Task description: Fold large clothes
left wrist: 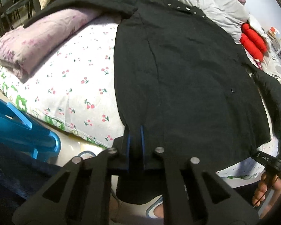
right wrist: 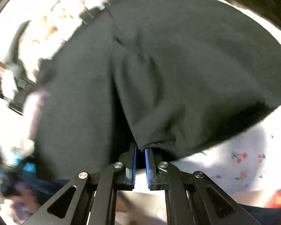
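Note:
A large black garment (left wrist: 187, 71) with small snap studs lies spread over the bed, one sleeve stretching away to the far left. My left gripper (left wrist: 135, 131) is shut on its near hem at the left corner, and a flap of the cloth hangs down below the blue pads (left wrist: 142, 142). In the right wrist view the same black garment (right wrist: 168, 65) fills the frame, blurred. My right gripper (right wrist: 140, 150) is shut on a bunched fold of its hem, pinched between the tips of the blue pads (right wrist: 134, 161).
The bed sheet (left wrist: 75, 86) is white with cherry prints. A folded lilac blanket (left wrist: 37, 43) lies at the left, grey bedding (left wrist: 206, 1) and a red cushion (left wrist: 252, 41) at the back right. A blue plastic stool (left wrist: 18, 127) stands by the bed's near-left edge. A person's hand (left wrist: 262, 189) shows at the lower right.

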`<action>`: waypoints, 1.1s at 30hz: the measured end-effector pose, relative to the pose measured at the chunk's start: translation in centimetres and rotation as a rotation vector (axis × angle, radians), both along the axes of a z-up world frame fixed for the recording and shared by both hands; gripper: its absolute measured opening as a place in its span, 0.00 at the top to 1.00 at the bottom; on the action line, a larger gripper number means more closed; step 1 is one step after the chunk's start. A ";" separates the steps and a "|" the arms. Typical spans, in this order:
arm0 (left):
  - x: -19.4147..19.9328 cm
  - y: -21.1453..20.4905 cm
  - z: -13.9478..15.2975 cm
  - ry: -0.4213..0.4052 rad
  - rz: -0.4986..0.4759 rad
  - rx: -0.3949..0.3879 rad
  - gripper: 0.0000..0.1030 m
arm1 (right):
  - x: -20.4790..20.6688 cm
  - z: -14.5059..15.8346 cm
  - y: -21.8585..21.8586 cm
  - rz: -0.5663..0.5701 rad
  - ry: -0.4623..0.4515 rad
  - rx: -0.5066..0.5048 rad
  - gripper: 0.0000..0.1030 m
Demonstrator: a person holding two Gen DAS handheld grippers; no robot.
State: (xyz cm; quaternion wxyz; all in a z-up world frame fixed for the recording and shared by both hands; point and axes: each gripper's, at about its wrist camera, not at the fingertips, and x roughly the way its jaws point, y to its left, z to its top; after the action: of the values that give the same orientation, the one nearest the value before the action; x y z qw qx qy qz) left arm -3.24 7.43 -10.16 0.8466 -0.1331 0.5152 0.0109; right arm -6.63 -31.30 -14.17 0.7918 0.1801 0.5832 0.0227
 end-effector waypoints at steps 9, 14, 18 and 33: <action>2.9 3.5 5.5 -0.094 0.075 0.064 0.44 | -1.0 12.0 3.8 0.128 -0.323 -0.214 0.59; 9.7 8.7 9.7 -0.130 0.237 0.039 0.38 | 4.8 17.9 5.3 0.217 -0.529 -0.278 0.15; 14.8 13.2 11.0 -0.131 0.363 0.052 0.25 | 13.9 16.5 6.1 0.235 -0.452 -0.263 0.15; 18.5 31.0 0.8 0.049 0.883 -0.291 0.25 | 23.3 6.6 1.9 0.084 -0.211 -0.336 0.16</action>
State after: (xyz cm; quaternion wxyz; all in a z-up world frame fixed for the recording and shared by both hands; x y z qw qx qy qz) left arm 15.29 38.44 -9.38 0.7210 -0.4570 0.4251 0.3011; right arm 16.71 -29.41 -7.59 0.8658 0.0177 0.4996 -0.0230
